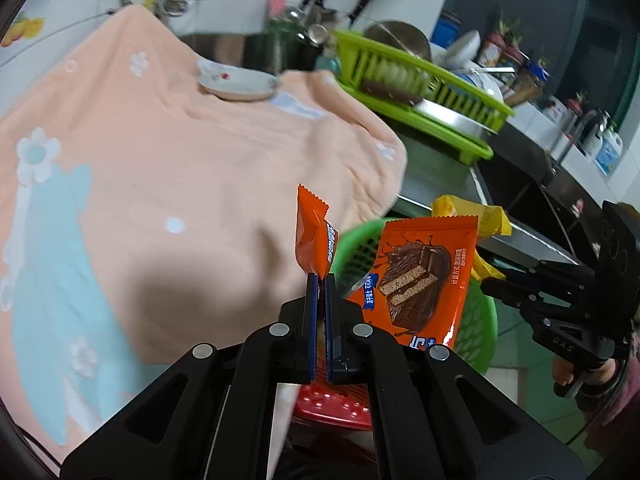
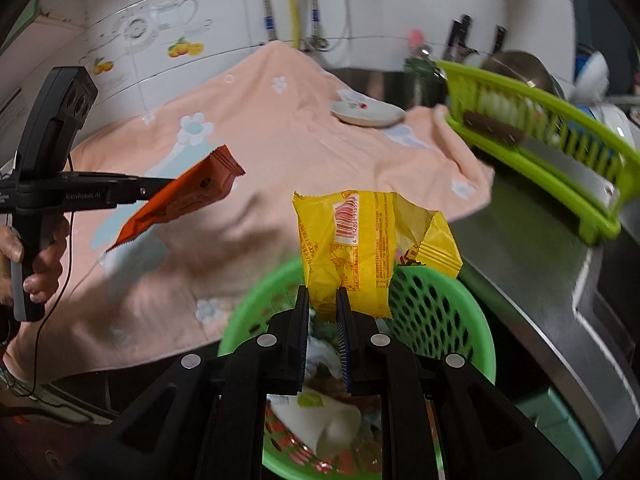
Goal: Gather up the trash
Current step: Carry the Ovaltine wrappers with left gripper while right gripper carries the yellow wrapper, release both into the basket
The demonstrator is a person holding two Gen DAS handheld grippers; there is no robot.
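My left gripper (image 1: 320, 278) is shut on an orange snack wrapper (image 1: 314, 232), pinched edge-on between the blue pads. A broad orange face with a chocolate-cake picture (image 1: 424, 280) shows just to the right; I cannot tell if it is the same wrapper. In the right wrist view, the left gripper (image 2: 160, 188) holds that orange wrapper (image 2: 184, 200) above the towel. My right gripper (image 2: 323, 294) is shut on a crumpled yellow wrapper (image 2: 372, 240) over a green mesh basket (image 2: 472, 320) that holds paper and other scraps. The basket's rim (image 1: 476, 320) and the right gripper (image 1: 492, 284) also show in the left wrist view.
A peach flowered towel (image 2: 280, 152) covers the counter, with a small white plate (image 2: 368, 114) at its far side. A lime dish rack (image 2: 540, 128) with dishes stands at the right, beside a steel counter edge (image 2: 540, 280). A hand (image 2: 36, 264) grips the left tool.
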